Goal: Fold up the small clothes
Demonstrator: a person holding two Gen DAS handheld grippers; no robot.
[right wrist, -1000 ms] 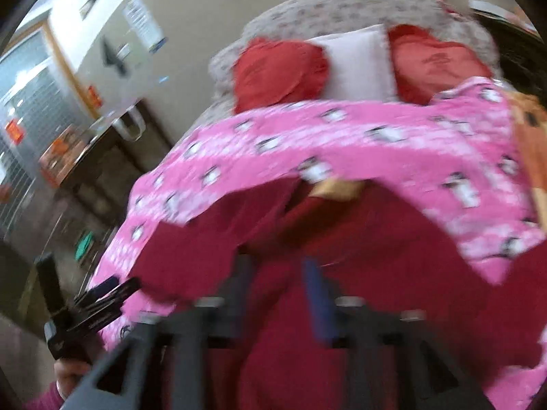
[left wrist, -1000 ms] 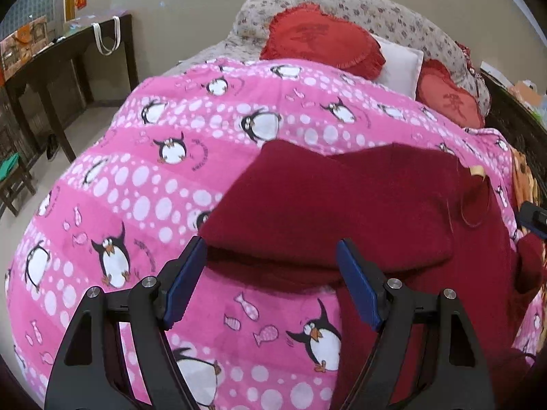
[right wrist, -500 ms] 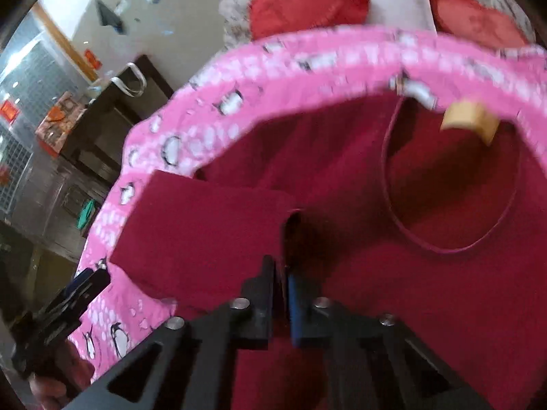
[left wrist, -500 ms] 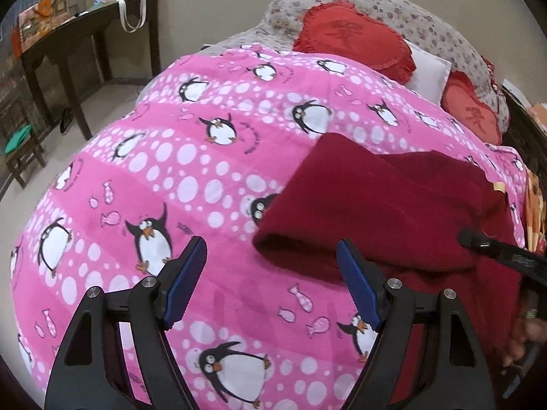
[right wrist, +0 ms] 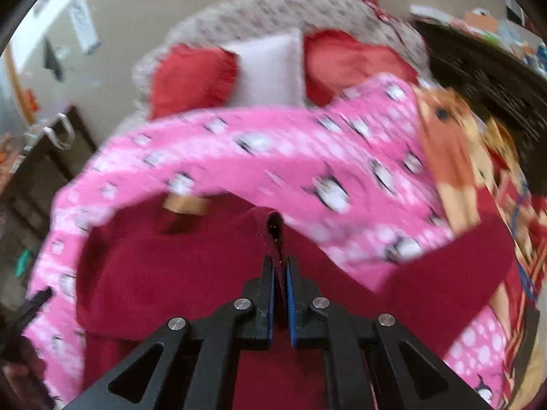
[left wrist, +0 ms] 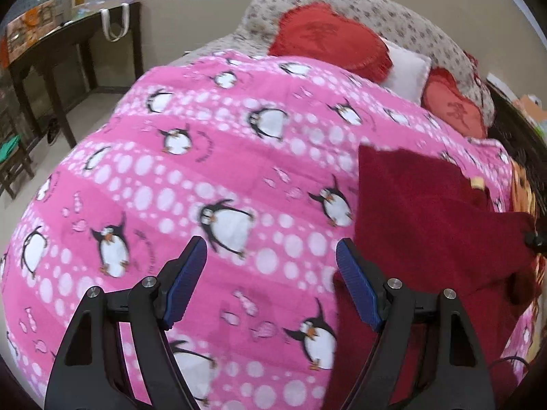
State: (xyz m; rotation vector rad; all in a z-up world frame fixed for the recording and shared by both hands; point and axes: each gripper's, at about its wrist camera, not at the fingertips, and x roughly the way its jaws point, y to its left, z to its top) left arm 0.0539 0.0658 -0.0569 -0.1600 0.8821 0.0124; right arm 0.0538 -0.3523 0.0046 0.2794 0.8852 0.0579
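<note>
One second ago parted, the right tongs (right wrist: pixel 281 270) now pinch a fold of the dark red garment (right wrist: pixel 164 270) on the bed's pink quilt (left wrist: pixel 212 177), ready to fold, while the left tongs (left wrist: pixel 271 256) hang apart, empty.

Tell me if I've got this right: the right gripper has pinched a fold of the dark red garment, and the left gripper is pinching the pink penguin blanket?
Not quite. The left gripper is open and pinching nothing; in the left wrist view its jaws stand wide apart above the pink penguin blanket. The rest holds: in the right wrist view the right gripper is shut on a fold of the dark red garment.
</note>
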